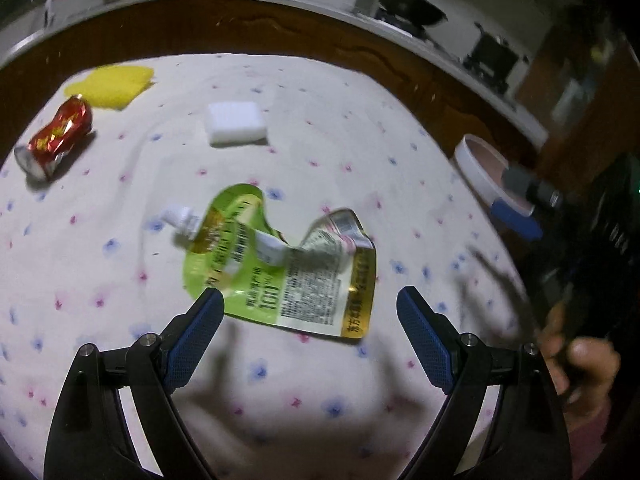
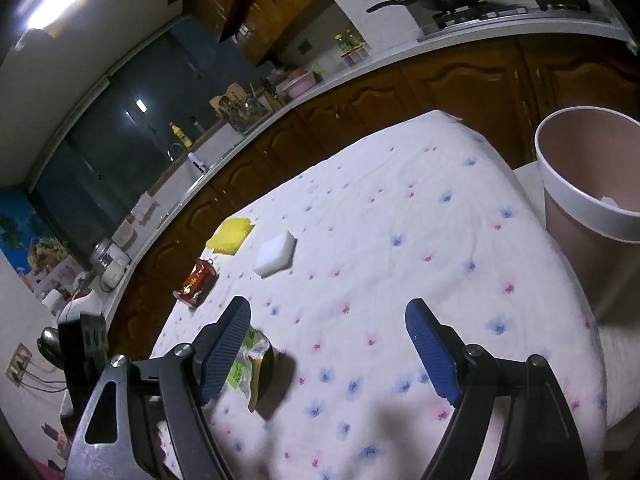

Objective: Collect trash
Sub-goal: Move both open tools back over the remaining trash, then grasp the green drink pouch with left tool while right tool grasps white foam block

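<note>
A crumpled green and white drink pouch (image 1: 280, 264) with a white spout lies on the flowered tablecloth (image 1: 120, 280). My left gripper (image 1: 310, 300) is open just above its near edge, one finger on each side. A crushed red can (image 1: 58, 136) lies at the far left. The pink bin with a white rim (image 2: 588, 184) stands off the table's right edge. My right gripper (image 2: 328, 312) is open and empty above the cloth; the pouch (image 2: 252, 364) shows partly behind its left finger. The can (image 2: 198, 282) lies beyond it.
A white sponge block (image 1: 236, 122) and a yellow sponge (image 1: 112, 86) lie at the far side of the table. They also show in the right wrist view: white block (image 2: 276, 254), yellow sponge (image 2: 230, 236). Wooden cabinets and a counter with a black wok (image 1: 408, 2) run behind.
</note>
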Demonstrator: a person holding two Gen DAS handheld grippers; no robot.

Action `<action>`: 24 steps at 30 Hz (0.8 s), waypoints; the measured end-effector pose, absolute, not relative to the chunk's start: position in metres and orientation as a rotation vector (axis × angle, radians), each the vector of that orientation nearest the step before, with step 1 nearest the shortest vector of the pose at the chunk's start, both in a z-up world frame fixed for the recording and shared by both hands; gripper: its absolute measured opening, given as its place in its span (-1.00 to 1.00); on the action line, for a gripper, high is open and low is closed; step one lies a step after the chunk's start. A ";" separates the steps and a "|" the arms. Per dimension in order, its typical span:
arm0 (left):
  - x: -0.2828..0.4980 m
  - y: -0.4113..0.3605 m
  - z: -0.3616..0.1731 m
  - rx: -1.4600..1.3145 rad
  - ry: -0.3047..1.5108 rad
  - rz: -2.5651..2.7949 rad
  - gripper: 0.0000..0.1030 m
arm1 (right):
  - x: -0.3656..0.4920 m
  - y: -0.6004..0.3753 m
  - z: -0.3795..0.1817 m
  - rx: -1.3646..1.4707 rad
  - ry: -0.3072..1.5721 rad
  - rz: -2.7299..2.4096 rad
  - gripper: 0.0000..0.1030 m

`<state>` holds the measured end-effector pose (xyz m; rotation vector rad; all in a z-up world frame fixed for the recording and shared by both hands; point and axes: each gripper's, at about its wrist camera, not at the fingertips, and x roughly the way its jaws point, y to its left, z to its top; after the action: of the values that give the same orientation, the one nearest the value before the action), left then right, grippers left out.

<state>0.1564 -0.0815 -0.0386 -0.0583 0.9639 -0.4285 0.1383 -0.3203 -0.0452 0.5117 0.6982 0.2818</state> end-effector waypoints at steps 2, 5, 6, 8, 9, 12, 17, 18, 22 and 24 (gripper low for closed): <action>0.156 -0.093 -0.043 -0.008 0.951 -0.407 0.75 | 0.139 -0.323 -0.044 0.520 0.694 0.276 0.59; 0.160 -0.106 -0.055 0.098 0.951 -0.346 0.75 | 0.139 -0.327 -0.043 0.532 0.689 0.270 0.59; 0.162 -0.106 -0.058 0.115 0.952 -0.330 0.75 | 0.139 -0.327 -0.042 0.532 0.687 0.268 0.59; 0.170 -0.096 -0.062 0.127 0.956 -0.284 0.75 | 0.140 -0.327 -0.040 0.528 0.684 0.269 0.59; 0.176 -0.089 -0.063 0.126 0.959 -0.262 0.75 | 0.141 -0.327 -0.039 0.527 0.683 0.270 0.59; 0.198 -0.053 -0.065 0.085 0.965 -0.183 0.75 | 0.146 -0.325 -0.039 0.522 0.684 0.279 0.59; 0.225 0.019 -0.061 -0.102 1.003 -0.155 0.75 | 0.169 -0.303 -0.042 0.492 0.709 0.332 0.59; 0.225 0.029 -0.058 -0.135 1.002 -0.159 0.75 | 0.175 -0.297 -0.042 0.484 0.714 0.348 0.59; 0.228 0.052 -0.044 -0.236 0.991 -0.165 0.75 | 0.203 -0.268 -0.044 0.429 0.736 0.414 0.59; 0.232 0.053 -0.039 -0.263 0.980 -0.170 0.75 | 0.223 -0.252 -0.046 0.385 0.749 0.449 0.59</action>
<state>0.2317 0.0532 -0.0385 -0.2632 0.9801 -0.1697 0.2231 -0.2518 -0.0460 0.3851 0.7491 0.4492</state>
